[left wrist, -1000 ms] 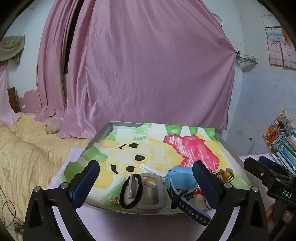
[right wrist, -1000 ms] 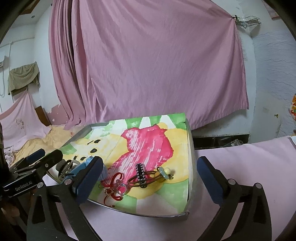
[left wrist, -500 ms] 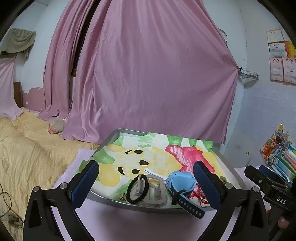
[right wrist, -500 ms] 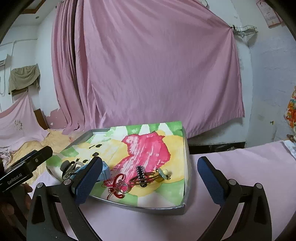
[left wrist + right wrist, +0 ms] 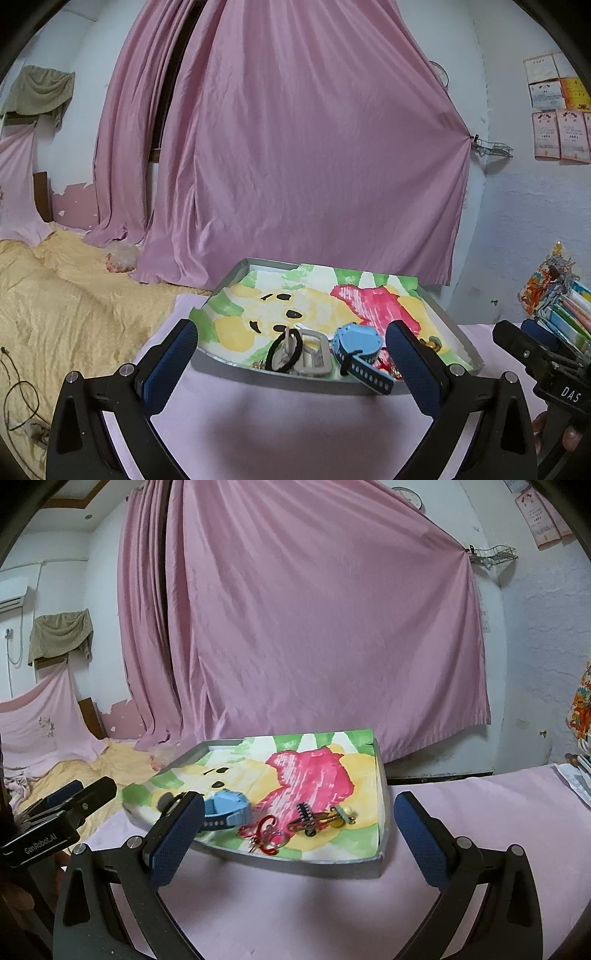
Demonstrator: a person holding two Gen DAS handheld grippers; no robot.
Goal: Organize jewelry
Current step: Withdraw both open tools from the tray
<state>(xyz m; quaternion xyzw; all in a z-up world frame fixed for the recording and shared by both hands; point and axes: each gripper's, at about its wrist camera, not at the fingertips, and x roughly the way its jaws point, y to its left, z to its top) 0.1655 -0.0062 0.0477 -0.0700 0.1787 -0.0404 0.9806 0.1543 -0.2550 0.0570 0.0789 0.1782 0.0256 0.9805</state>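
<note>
A grey tray point(image 5: 236, 273) point(image 5: 382, 786) lined with a cartoon drawing sits on the pink tabletop. Along its near edge lie a black hair tie point(image 5: 282, 350), a pale grey buckle point(image 5: 314, 354), a blue watch point(image 5: 356, 343) point(image 5: 229, 805), a red ornament point(image 5: 266, 830), a dark hair clip point(image 5: 306, 814) and a small gold piece point(image 5: 341, 818). My left gripper point(image 5: 290, 363) hangs open in front of the tray, with nothing between its fingers. My right gripper point(image 5: 299, 832) is open too, short of the tray's near rim.
A pink curtain point(image 5: 295, 147) hangs behind the tray. A yellow bedspread point(image 5: 55, 295) lies to the left with cables point(image 5: 18, 402) on it. Colourful books point(image 5: 565, 306) stand at the right. Bare pink tabletop point(image 5: 480, 797) stretches right of the tray.
Both grippers have pulled back and tilted up from the tray, so it looks smaller and farther. The jewelry has stayed in place.
</note>
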